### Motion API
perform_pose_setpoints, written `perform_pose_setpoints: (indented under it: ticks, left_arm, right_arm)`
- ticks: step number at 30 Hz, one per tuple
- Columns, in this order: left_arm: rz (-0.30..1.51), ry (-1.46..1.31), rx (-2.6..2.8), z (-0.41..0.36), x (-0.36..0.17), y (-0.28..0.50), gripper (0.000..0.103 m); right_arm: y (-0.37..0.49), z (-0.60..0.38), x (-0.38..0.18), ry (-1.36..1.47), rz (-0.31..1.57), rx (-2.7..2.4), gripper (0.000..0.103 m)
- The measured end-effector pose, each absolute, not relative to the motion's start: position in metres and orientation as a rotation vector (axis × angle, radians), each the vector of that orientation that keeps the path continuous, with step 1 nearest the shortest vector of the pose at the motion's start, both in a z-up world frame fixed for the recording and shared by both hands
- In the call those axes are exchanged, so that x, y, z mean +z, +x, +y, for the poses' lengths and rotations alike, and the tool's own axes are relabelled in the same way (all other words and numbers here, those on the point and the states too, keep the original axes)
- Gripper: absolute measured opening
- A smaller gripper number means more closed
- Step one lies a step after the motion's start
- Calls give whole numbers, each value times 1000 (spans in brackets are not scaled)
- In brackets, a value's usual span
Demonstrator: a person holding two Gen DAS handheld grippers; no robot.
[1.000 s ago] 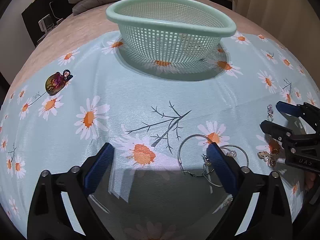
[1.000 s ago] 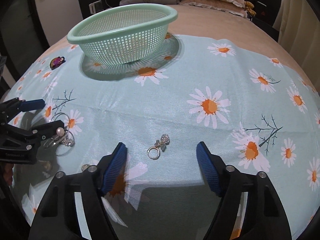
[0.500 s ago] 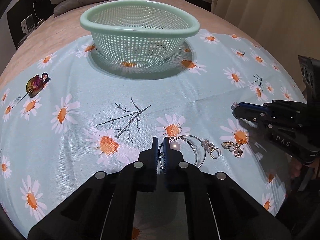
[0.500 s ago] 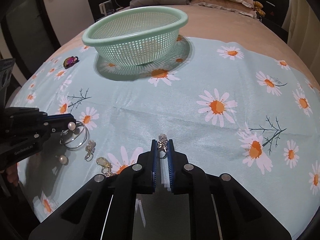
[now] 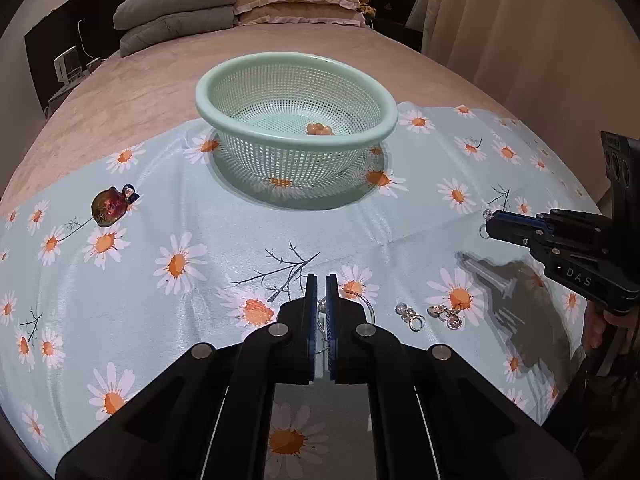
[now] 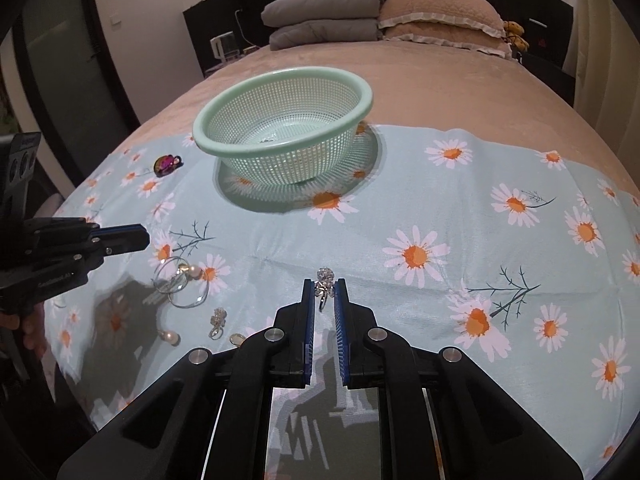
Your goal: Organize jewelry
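The right gripper [image 6: 322, 286] had its blue ribbed fingers [image 6: 308, 312] clenched on the crystal earring [image 6: 325, 274], a small faceted ball with a thin metal ring under it. In the left view it hung at the finger tips, above the cloth. The left gripper [image 5: 321, 280] had its fingers pressed almost together. A thin wire showed in the slit, but we could not tell if it was pinched there or only lay below.

The hoop earrings [image 6: 180, 286] were two round loops of silver wire with one pearl [image 6: 195, 272], just beside the left finger tips in the right view. Near them lay three loose pieces: a crystal drop [image 6: 218, 320], a pearl stud [image 6: 170, 336] and a small gold piece [image 6: 238, 338].

One second ago both pairs of fingers stood wide open, low over the cloth. Half a second ago they were already closed. Now both cameras looked from higher, so the inside of the basket came into sight, and the crystal earring had left the cloth.

Farther out, the one basket [image 5: 296, 144] was round, mint-green plastic with a fine grid of holes, and a cluster of amber beads [image 5: 320, 130] lay inside. One shiny rainbow-coloured hair clip [image 5: 108, 208] rested to its left. All lay on a smooth pale-teal daisy cloth [image 5: 180, 184] over the soft tan bed [image 5: 160, 80], with four pillows [image 5: 176, 20] at the head.
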State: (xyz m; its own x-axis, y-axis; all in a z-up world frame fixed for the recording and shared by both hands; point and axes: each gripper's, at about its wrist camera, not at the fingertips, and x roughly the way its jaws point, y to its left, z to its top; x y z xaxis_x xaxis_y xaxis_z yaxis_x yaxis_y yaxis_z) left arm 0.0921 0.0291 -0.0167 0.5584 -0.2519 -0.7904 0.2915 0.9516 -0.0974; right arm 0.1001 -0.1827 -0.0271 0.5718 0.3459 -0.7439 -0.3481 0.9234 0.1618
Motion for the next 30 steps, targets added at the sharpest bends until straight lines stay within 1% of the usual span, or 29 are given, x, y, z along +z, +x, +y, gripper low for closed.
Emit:
perform_pose_setpoints:
  ticks: [7,12,14,15,16,21,23,24,26,27,30]
  left_arm:
    - [921,39,-316,35,-11,94,5]
    - [955,62,-293,33,-31,95,6]
    - [982,60,-275,36,-42,97,18]
    - [995,63,-264,37,-49,98,30]
    - [1008,64,-255,39,-55,99,33]
    - [1035,9,-245,53,-70,105,34]
    - [1037,35,-249,49,-71,107,34]
    - [1037,72,-250,45,-73,108,33]
    - [1035,123,-260,37,-74,106,12]
    - [1040,127,-276,34,-74,105,3]
    - [1031,164,-259,27,-71,104,3]
  right_arm:
    - [97,-187,-17,12,852,425,9]
    - [96,-187,-18,9,853,427,9]
    - [95,-186,-20,-1,860,430,9]
    - [95,-186,-20,-5,862,428,9]
    - [95,-186,-21,-7,863,428,9]
    - [96,-183,-25,-10,874,434,9]
    - [97,-180,-26,-12,879,438,9]
    - [97,-180,-27,-13,879,437,9]
    - [98,-178,-28,-16,881,439,9]
    - [97,-178,-28,-17,883,441,9]
    - [97,-177,-26,-16,878,440,9]
